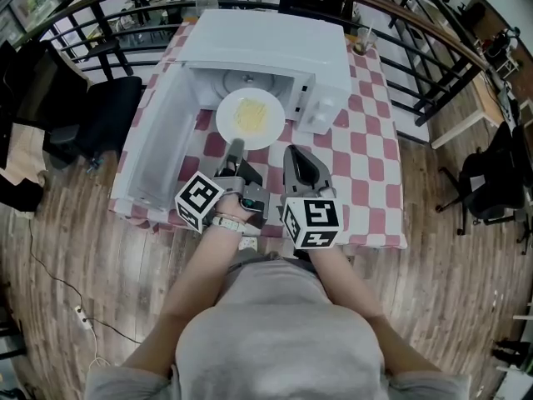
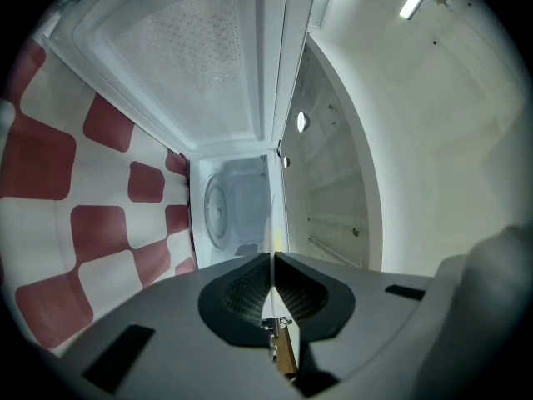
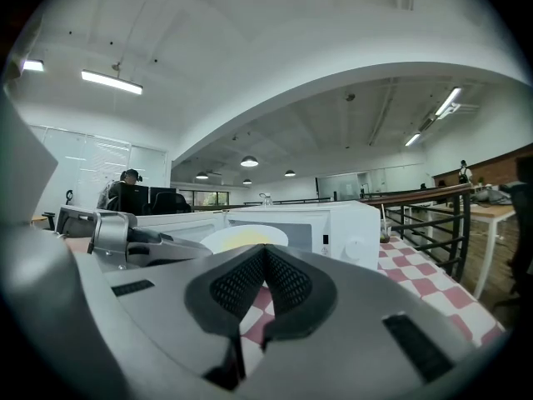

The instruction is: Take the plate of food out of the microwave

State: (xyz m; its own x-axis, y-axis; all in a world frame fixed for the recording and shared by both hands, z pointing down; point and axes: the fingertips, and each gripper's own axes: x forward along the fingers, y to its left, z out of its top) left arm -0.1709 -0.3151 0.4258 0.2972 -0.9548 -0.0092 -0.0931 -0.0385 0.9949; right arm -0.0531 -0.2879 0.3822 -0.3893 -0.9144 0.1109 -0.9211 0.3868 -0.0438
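The round white plate [image 1: 227,122] looks smooth and glossy; the boxy white microwave [image 1: 275,48] satin plastic; the red-and-white checked tablecloth [image 1: 366,161], three o'clock, matt cloth; the brown plank floor [image 1: 67,240] grained wood.

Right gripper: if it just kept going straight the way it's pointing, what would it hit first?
Probably the near rim of the plate, just beyond the right gripper; the microwave stands behind it. Depth is unclear.

Yellow food [image 1: 248,115] on the plate [image 1: 223,123] was too blurred to name; the top of the microwave [image 1: 266,44] hid most of its cavity.
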